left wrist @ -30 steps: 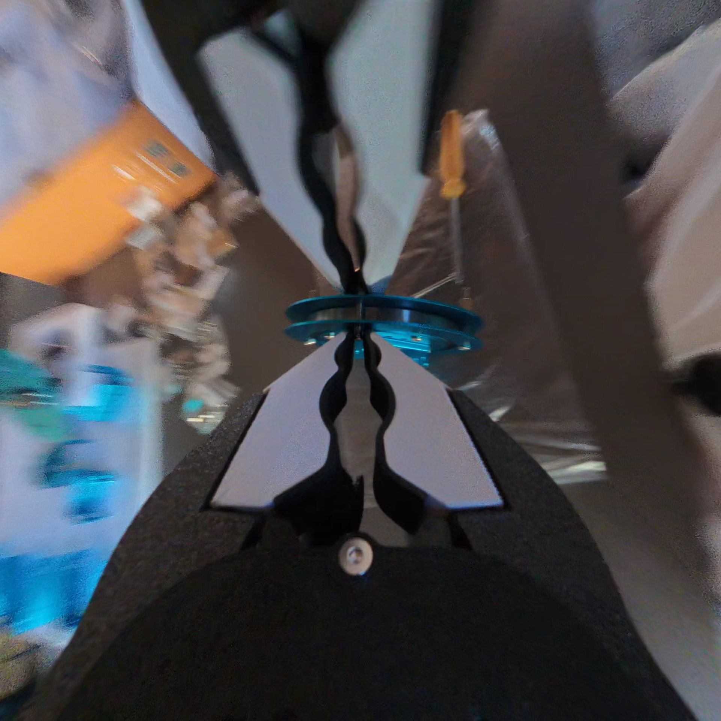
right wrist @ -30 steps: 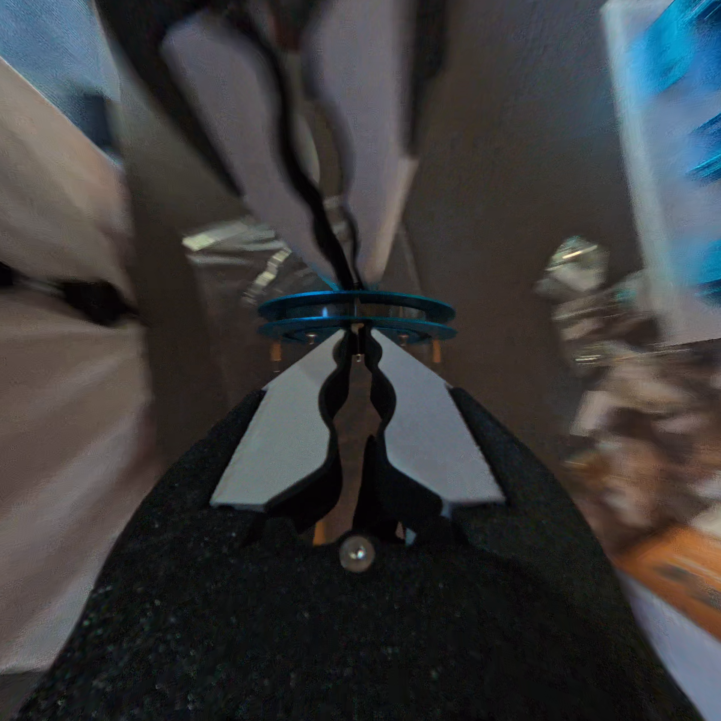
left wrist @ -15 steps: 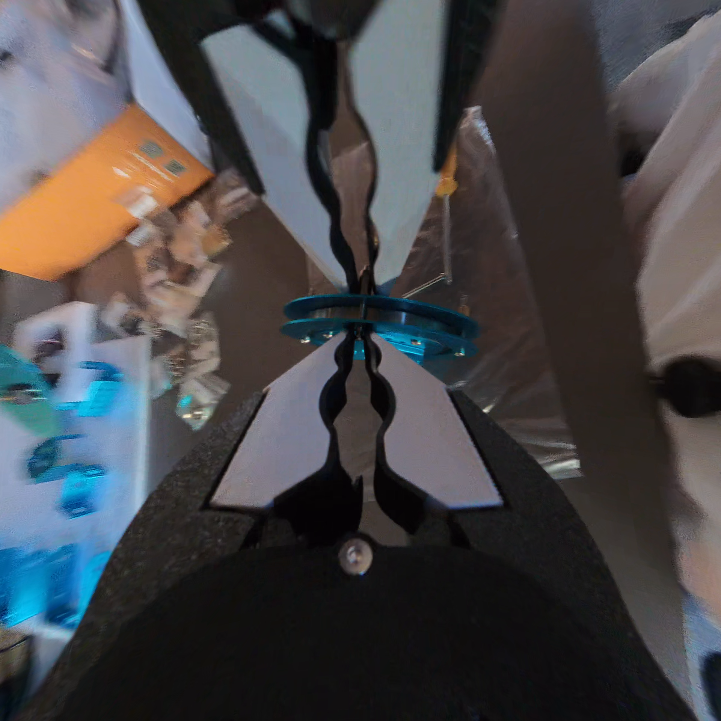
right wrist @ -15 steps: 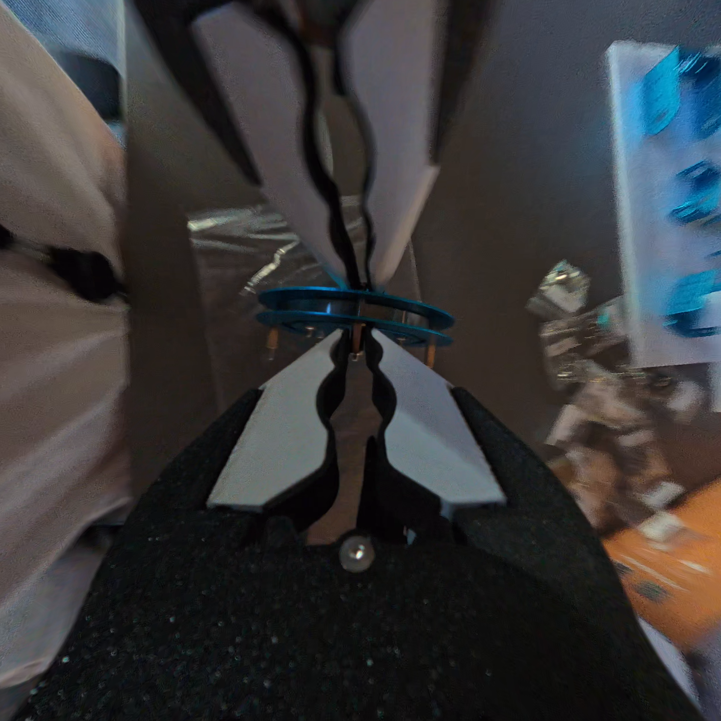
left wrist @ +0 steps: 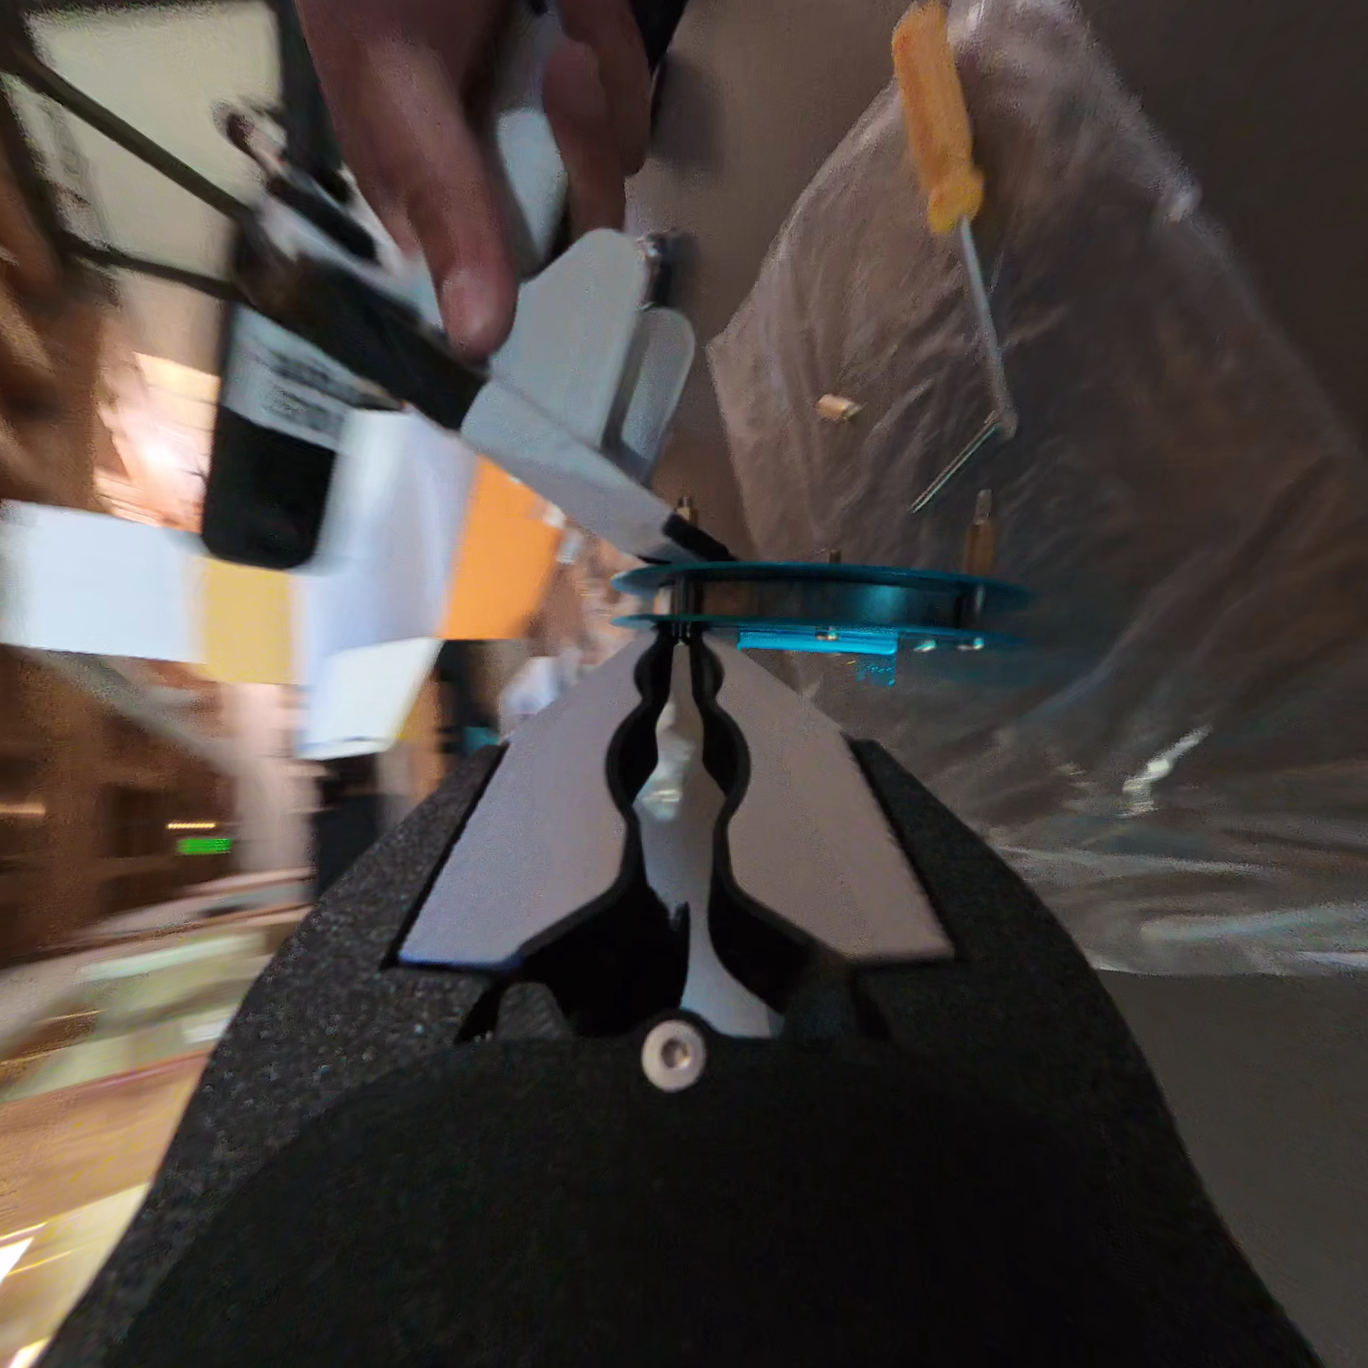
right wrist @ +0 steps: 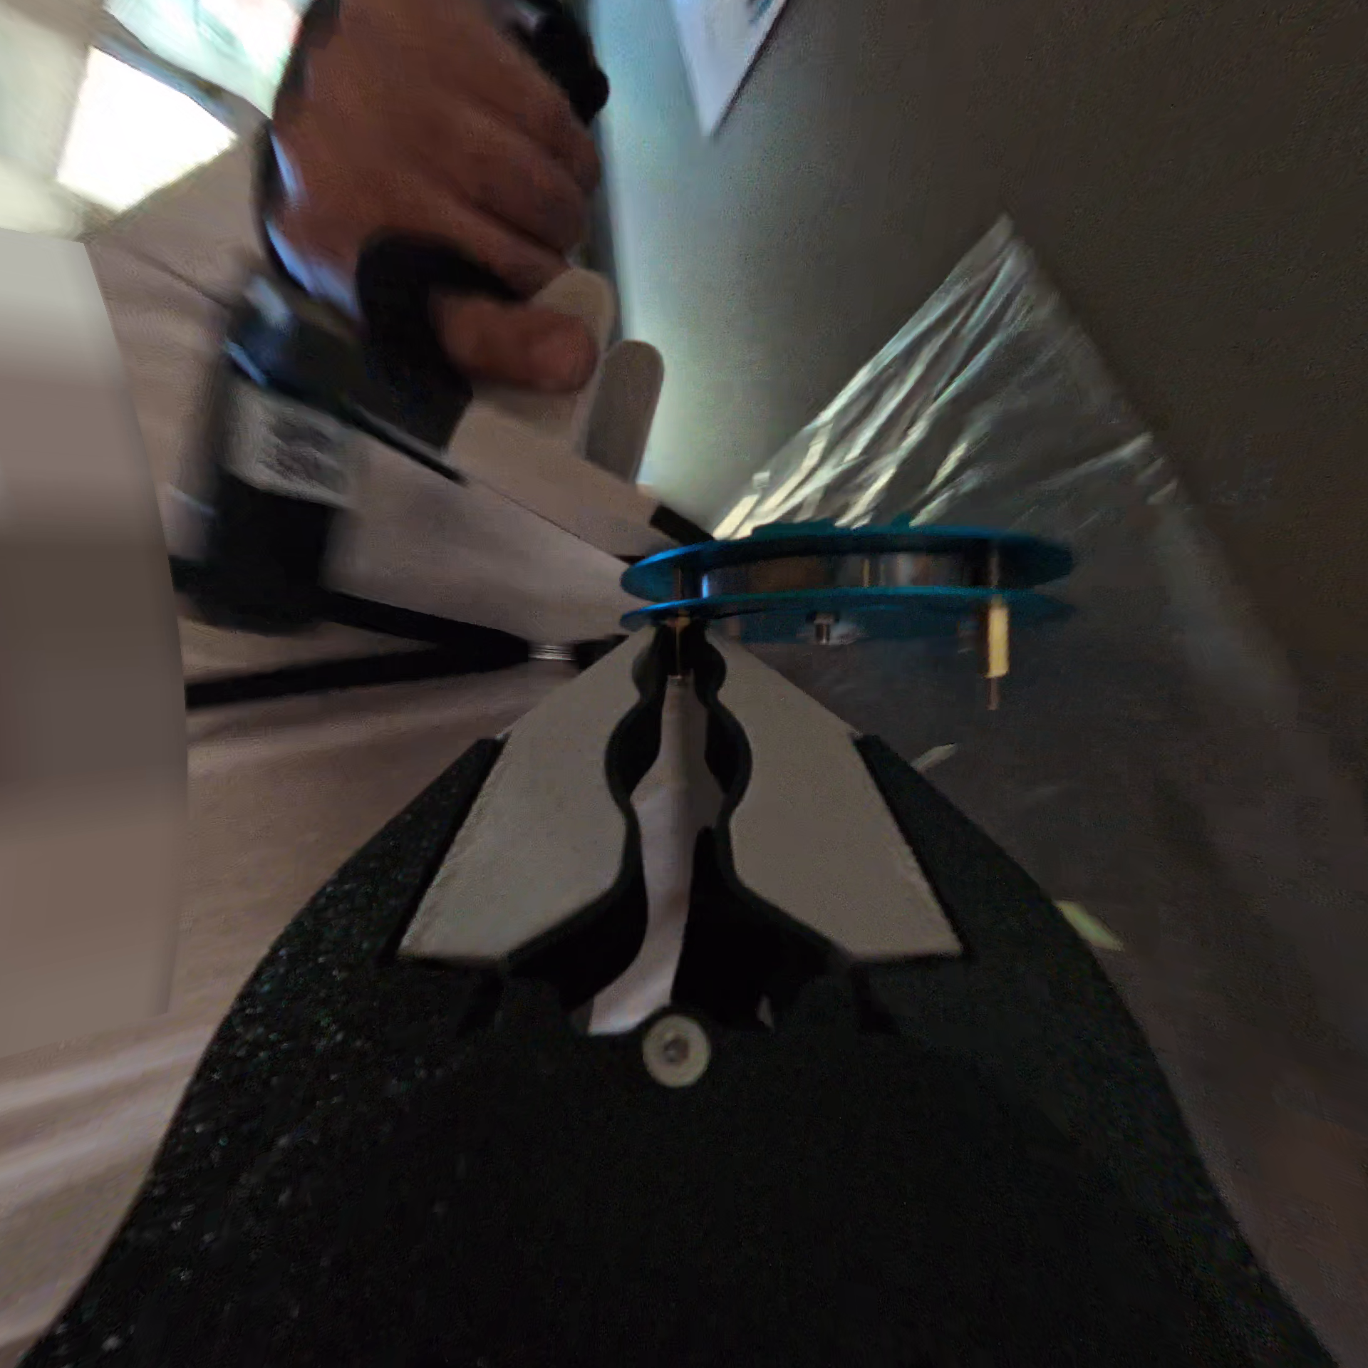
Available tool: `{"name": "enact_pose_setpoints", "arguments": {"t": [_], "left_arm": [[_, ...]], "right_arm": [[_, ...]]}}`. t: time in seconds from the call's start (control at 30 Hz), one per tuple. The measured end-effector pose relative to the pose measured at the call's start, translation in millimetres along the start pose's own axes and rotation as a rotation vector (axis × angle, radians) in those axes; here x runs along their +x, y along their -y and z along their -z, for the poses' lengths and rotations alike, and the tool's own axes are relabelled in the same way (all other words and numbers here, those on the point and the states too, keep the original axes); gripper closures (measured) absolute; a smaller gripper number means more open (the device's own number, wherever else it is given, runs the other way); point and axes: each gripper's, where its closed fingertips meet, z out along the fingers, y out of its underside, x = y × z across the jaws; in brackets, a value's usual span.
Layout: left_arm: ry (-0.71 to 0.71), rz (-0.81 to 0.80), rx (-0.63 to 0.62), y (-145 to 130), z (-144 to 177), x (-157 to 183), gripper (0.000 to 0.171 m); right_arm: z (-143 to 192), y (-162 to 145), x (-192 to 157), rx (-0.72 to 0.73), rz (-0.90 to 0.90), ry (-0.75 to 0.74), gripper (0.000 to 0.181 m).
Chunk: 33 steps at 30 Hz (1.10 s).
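Observation:
A blue two-disc assembly (left wrist: 814, 592) with brass standoffs between and under its discs is held in the air by both grippers. My left gripper (left wrist: 681, 642) is shut on the assembly's left edge at a thin post. My right gripper (right wrist: 677, 648) is shut on a brass standoff (right wrist: 677, 659) at the edge of the same assembly (right wrist: 844, 577). In each view the other gripper comes in from the upper left, held by a hand (left wrist: 444, 185), with its tip on the disc's rim: the right gripper (left wrist: 688, 544) and the left gripper (right wrist: 670, 529).
A crumpled clear plastic bag (left wrist: 1110, 518) lies behind the discs, also in the right wrist view (right wrist: 962, 414). On it are a yellow-handled screwdriver (left wrist: 936, 126) and a loose brass standoff (left wrist: 836, 406). An orange and white box (left wrist: 503, 562) is at left. A pale sleeve (right wrist: 222, 814) fills the left. The grippers are tip to tip, or close to it. From the right gripper's tips to the yellow-handled screwdriver (left wrist: 936, 126) is close to 15 cm.
Both views have swung round. The opposite gripper, earlier straight ahead, now comes in from the upper left, and the discs extend to the right. Both grips have held.

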Motion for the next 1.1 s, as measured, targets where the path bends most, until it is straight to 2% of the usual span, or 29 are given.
{"name": "enact_pose_setpoints", "arguments": {"t": [0.1, 0.13, 0.2, 0.37, 0.47, 0.5, 0.57, 0.67, 0.7, 0.73, 0.77, 0.8, 0.9, 1.0, 1.07, 1.1], "left_arm": [[-0.286, 0.357, 0.016, -3.9, 0.8, 2.7, 0.168], [-0.368, 0.431, 0.023, -4.1, 1.6, 3.8, 0.168], [-0.468, 0.513, 0.042, -3.4, 2.7, 5.1, 0.168], [-0.544, 0.579, 0.039, -1.9, 3.9, 7.1, 0.168], [-0.601, 0.667, 0.049, 0.5, 5.9, 9.0, 0.168], [-0.575, 0.641, 0.058, 0.0, 5.6, 8.8, 0.168], [-0.429, 0.467, 0.058, -2.0, 3.7, 7.0, 0.169], [-0.057, 0.058, 0.027, -6.0, -3.4, -2.5, 0.168], [0.027, -0.052, 0.021, -4.3, -3.0, -3.2, 0.168], [0.064, -0.094, 0.002, -4.6, -2.6, -3.7, 0.168], [0.048, -0.071, -0.004, -5.0, -1.8, -3.6, 0.168], [-0.005, -0.006, 0.012, -3.9, -0.6, -2.1, 0.168], [-0.208, 0.287, 0.024, -6.2, -0.8, -0.2, 0.168], [-0.413, 0.490, 0.032, -6.5, 1.0, 2.5, 0.168], [-0.428, 0.457, 0.046, -5.9, 1.5, 3.2, 0.168], [-0.392, 0.391, 0.048, -5.0, 1.6, 3.4, 0.168]], "right_arm": [[5.5, 8.1, 8.5, -0.057, 0.486, -0.475, 0.176], [5.5, 8.7, 9.5, -0.091, 0.600, -0.590, 0.176], [6.5, 9.2, 11.9, -0.146, 0.711, -0.734, 0.176], [5.6, 6.0, 20.9, -0.227, 0.780, -0.803, 0.172], [3.0, 6.2, 22.9, -0.250, 0.825, -0.825, 0.177], [2.3, 6.1, 22.6, -0.235, 0.773, -0.780, 0.178], [-0.4, 4.0, 19.0, -0.162, 0.505, -0.548, 0.178], [-4.8, 0.8, 3.9, -0.044, -0.061, -0.001, 0.179], [-4.9, -0.6, -1.5, -0.030, -0.187, 0.151, 0.179], [-5.6, 0.0, -3.7, -0.007, -0.232, 0.223, 0.178], [-7.1, -0.2, -3.7, 0.003, -0.189, 0.201, 0.178], [-8.5, -2.2, -2.0, -0.015, -0.081, 0.108, 0.178], [-1.8, 3.2, 14.0, -0.080, 0.402, -0.375, 0.177], [3.4, 8.6, 20.2, -0.163, 0.716, -0.704, 0.176], [4.1, 8.4, 20.7, -0.190, 0.737, -0.742, 0.177], [3.5, 6.8, 19.6, -0.181, 0.665, -0.685, 0.177]]}}
